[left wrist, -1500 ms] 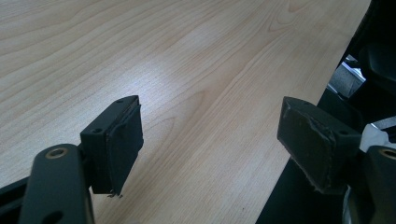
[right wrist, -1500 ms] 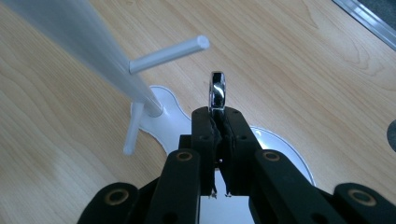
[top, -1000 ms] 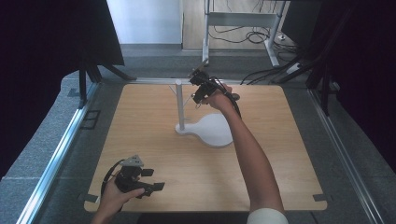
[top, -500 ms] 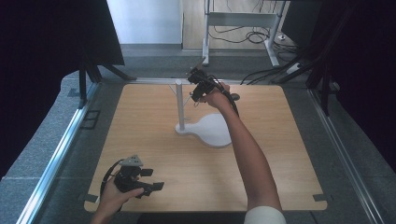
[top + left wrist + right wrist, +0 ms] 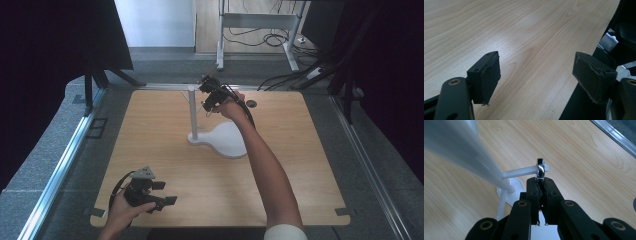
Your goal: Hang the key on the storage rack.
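— So where's the ring (image 5: 540, 168)?
— Clamped in the right gripper (image 5: 541, 183), on the stand (image 5: 192, 113)'s side peg (image 5: 522, 172).
— And the left gripper (image 5: 536, 75)?
— Jaws wide apart, nothing between them, low over the tabletop (image 5: 165, 130).

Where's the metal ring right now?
In the right gripper view, the metal ring is pinched in the right tool, around the tip of the white stand's side peg, at the table's far side.
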`<state>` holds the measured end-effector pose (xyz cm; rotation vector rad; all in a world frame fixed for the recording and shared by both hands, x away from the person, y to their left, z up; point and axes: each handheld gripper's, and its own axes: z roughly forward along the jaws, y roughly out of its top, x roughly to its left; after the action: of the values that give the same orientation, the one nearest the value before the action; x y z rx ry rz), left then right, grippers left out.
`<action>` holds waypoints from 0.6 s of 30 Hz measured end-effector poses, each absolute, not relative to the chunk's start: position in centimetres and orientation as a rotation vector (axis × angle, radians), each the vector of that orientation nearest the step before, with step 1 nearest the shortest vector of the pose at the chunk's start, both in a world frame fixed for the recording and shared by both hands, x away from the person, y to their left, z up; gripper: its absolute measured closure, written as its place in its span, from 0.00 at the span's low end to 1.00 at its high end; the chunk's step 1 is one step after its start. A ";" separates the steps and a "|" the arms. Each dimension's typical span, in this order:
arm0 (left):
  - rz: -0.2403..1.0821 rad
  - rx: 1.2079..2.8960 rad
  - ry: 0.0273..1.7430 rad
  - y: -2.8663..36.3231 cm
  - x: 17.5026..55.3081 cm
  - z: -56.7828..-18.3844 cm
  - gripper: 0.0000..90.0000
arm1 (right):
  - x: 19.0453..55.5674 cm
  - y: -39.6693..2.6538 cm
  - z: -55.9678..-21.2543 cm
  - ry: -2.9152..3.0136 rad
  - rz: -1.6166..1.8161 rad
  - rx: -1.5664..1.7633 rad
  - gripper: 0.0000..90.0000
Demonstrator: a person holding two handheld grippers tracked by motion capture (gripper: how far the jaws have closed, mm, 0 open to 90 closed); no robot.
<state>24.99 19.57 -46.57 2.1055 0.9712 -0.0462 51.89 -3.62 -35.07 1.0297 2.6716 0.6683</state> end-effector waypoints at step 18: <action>-0.035 2.107 0.987 20.0 25.1 -46.6 0.25 | 48.6 -4.9 -34.8 2.676 0.777 0.966 0.62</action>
<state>25.06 19.96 -46.60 2.1068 0.9873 -0.0348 48.56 -4.93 -34.84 0.9659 2.6763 0.7768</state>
